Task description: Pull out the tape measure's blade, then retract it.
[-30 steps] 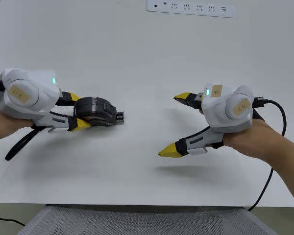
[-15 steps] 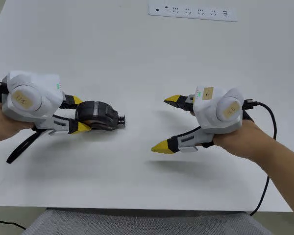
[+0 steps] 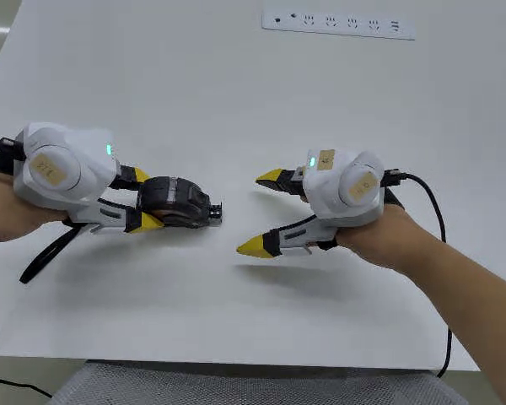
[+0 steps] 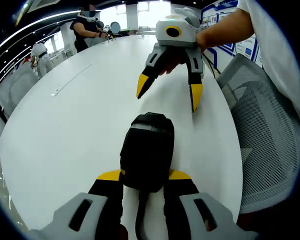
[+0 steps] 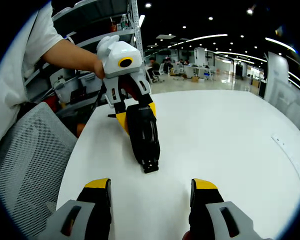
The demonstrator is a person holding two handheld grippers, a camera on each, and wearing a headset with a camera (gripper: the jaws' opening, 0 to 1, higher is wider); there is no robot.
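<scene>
Left gripper [image 3: 148, 200] is clamping the tape [image 3: 175, 201] by its rear half, jaws pressing both flat sides of the black case. The case is lying on the table [image 3: 236, 101], left of centre, with its mouth pointing at the right gripper [image 3: 260, 212]. The hook [image 3: 217, 211] is sitting at the mouth, and no blade length is showing.

Right gripper is hovering near the tape but apart from it, jaws spread wide and holding nothing, yellow tips aiming at the hook.

Right gripper view is looking straight at the hook end, between its own open jaws. Left gripper view is showing the case's back instead, with a black strap [image 4: 140, 220] running down between its jaws and the right gripper facing it beyond.

Head view is showing a power strip [image 3: 337, 24] at the table's far edge, a cable [image 3: 434, 219] trailing from the right gripper and a mesh chair [image 3: 236, 384] at the near edge.
</scene>
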